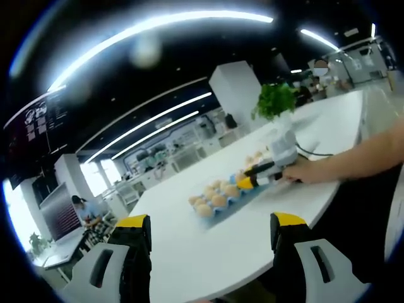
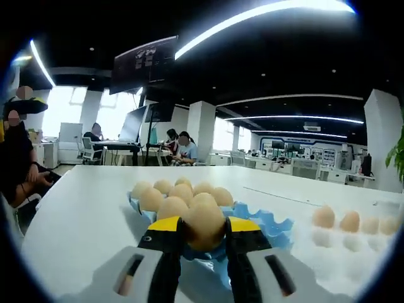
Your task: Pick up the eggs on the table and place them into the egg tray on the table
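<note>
Right tongs: clenched on one egg, your yellow-tipped jaws pressing its two sides, low over the near end of the blue egg tray.
Left tongs: released, jaws wide apart and holding nothing, hanging back over the near edge of the desk, well apart from the blue egg tray.
Egg in your grip: light, rigid, thin-shelled, and smooth enough to slide. You hold it across its widest part, which is the right place. My judgement: squeeze only as much as stops it slipping; more would crack it.
Where the eggs are: a cluster of eggs sits in the blue egg tray just behind your held one. More eggs sit on a white tray to the right, near the desk's right edge in the right gripper view.
Setting down: lower the egg straight into its cup, then open slowly. The neighbouring eggs touch or nearly touch it, so a sideways swing could knock shell on shell.
Edges: the blue egg tray lies well in from the desk's edges, so a dropped egg would likely stay on the desk rather than roll off.
Open room: bare desk lies to the left of the blue egg tray and in front of it. The plant stands far back, out of your way.
Crowding: the right tongs already occupy the tray end, so keep your left tongs back.
</note>
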